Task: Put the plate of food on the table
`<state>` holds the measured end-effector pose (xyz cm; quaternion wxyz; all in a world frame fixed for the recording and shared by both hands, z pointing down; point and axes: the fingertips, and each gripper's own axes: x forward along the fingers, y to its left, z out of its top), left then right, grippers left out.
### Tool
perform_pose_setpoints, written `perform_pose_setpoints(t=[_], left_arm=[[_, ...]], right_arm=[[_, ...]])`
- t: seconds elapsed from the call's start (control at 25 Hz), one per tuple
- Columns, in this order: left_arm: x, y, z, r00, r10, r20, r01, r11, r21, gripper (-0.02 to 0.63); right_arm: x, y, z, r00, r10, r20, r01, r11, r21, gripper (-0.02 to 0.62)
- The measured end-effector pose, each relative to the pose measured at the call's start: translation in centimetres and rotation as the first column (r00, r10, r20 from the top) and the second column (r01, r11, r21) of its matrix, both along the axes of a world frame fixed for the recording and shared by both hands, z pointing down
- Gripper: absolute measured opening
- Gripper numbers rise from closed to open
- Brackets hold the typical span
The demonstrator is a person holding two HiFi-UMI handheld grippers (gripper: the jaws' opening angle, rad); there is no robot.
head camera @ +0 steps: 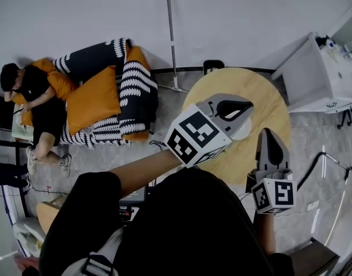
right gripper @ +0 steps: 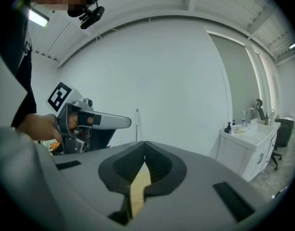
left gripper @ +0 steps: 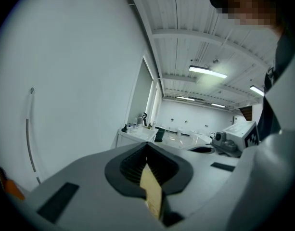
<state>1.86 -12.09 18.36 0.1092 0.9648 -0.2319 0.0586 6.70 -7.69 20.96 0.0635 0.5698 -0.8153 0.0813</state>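
The left gripper and the right gripper hang above the round wooden table, right of centre. Each has its jaws pressed together on nothing.

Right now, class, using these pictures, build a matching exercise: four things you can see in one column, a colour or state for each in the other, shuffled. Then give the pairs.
Things:
1. round table
2. cushion
3. cabinet
4. left hand-held gripper

Colours or states:
A. white, by the wall
B. shut, nothing held
C. orange
D. light wood

Pairs: 1-D, 2-C, 3-A, 4-B.
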Motion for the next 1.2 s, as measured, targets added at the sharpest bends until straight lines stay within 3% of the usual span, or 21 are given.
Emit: perform_pose_setpoints(t=[1.2], left_arm=[[3.6,2.1,-0.8,0.999,0.034,-0.007,-0.034,0.999,0.004,0.006]], right_arm=[[4.0,1.5,-1.4,0.999,0.047,-0.016,-0.046,0.998,0.049,0.009]])
